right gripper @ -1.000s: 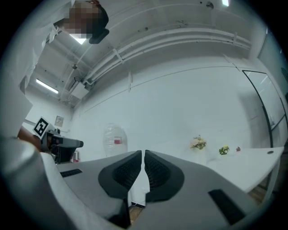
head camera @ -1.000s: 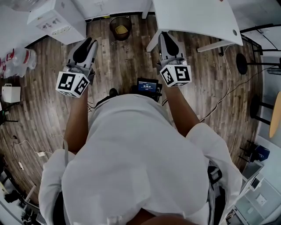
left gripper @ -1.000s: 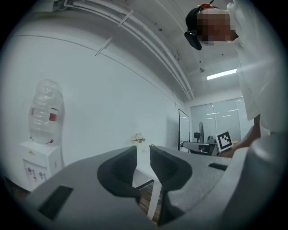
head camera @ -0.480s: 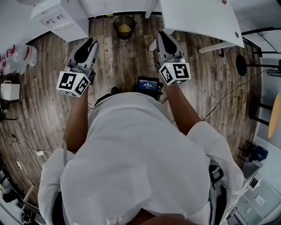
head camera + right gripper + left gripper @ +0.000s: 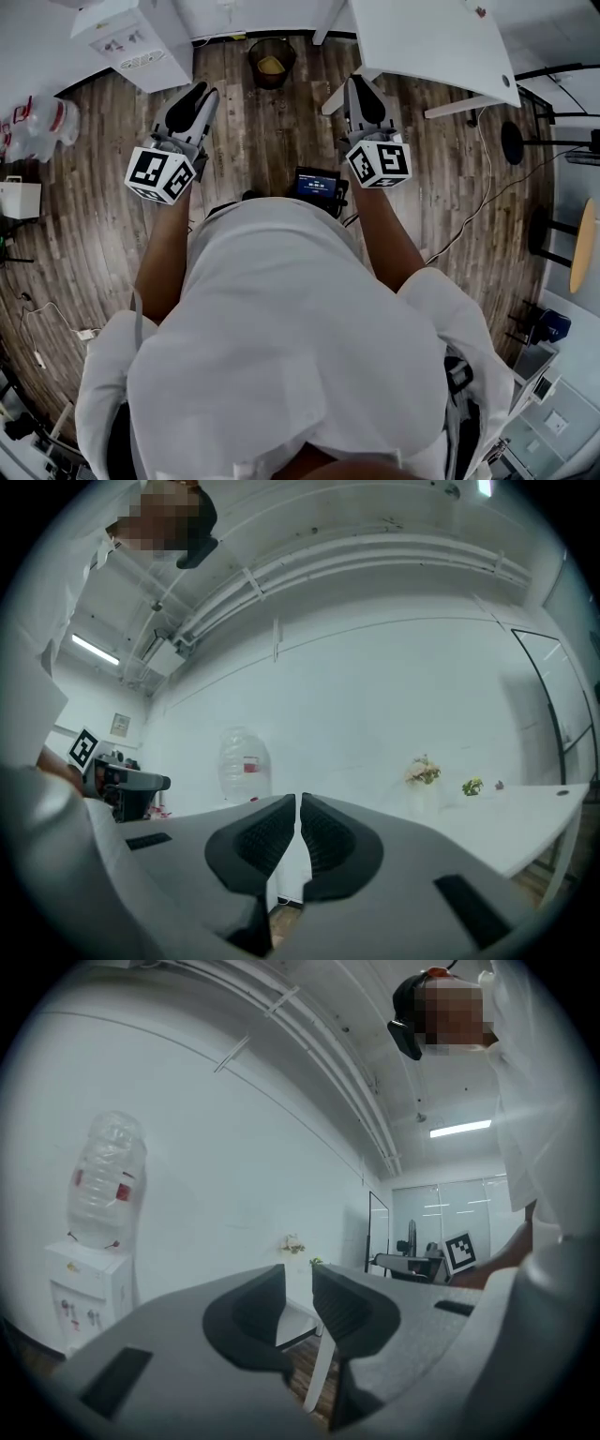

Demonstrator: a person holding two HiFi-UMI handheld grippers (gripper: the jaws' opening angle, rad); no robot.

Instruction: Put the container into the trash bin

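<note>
Two hand-held grippers out in front of a person in a white shirt (image 5: 281, 356), both level above a wood-plank floor (image 5: 253, 141). At left, the left hand-held gripper (image 5: 206, 96), backed by a black-and-white marker cube (image 5: 159, 174), with jaws a little apart and only air between the pads. Past that gap, in the left gripper view, a slanted white leg (image 5: 320, 1372) of the worktop (image 5: 431, 37). At right, the right hand-held gripper (image 5: 360, 84), with jaws closed together and nothing pinched between them, tips just beside the near corner of that white worktop.

Ahead and roughly between the two, well beyond the tips, a round dark trash bin (image 5: 255, 70) on the floor close to the wall (image 5: 375, 696). Inside it, something yellow (image 5: 271, 65), too small to name; no telling from these views whether that is the container.

Left of the bin, a white water dispenser (image 5: 131, 42) against the wall, topped in the left gripper view by an upturned clear bottle (image 5: 108, 1180) with a red label. Further left on the floor, a clear plastic bag (image 5: 42, 122) with red print and, nearer, a small white box (image 5: 21, 200). Between the forearms, close to the body, a small device (image 5: 317, 185) with a lit screen. Off to the right, a thin cable (image 5: 478, 197) across the planks. In the right gripper view, small bunches of flowers (image 5: 422, 771) on the worktop against the white wall.
</note>
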